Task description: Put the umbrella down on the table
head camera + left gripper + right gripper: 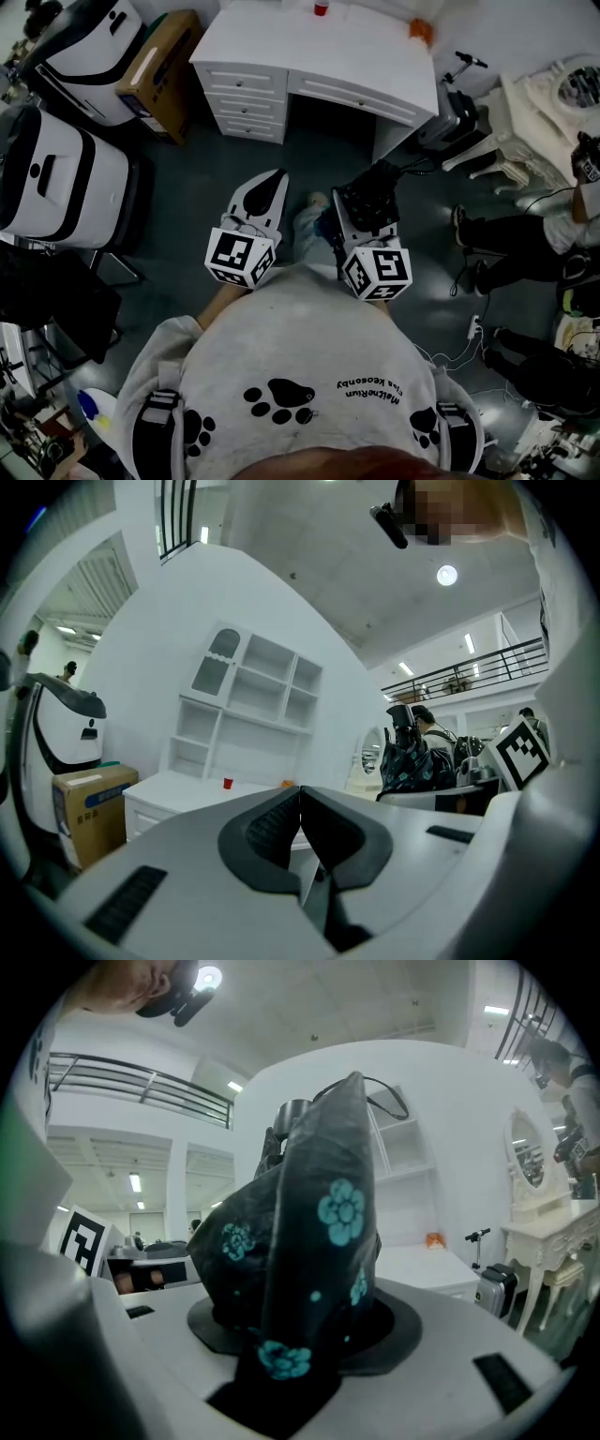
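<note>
Right tongs (302, 1327) are pinching the folded umbrella (323, 1204) — dark fabric w/ teal flowers, standing up btwn the pads. Left tongs (300, 799) are pressed together, nothing btwn them. We're holding the umbrella in the air over the floor, well short of the white table (356, 47) ahead.

We're judging this as the approach. To do it well we're aiming for the bare middle of the tabletop near its front edge, away from the red cup (322, 7) at the back edge & the orange item (422, 31) by the back right corner. Lay it flat, let it rest, then spread the pads.

Writing: sweatshirt (309, 347) print is showing approx "MeitneRun", upside down; smaller line beside it illegible. Cardboard box (159, 61) label — too small to read.
</note>
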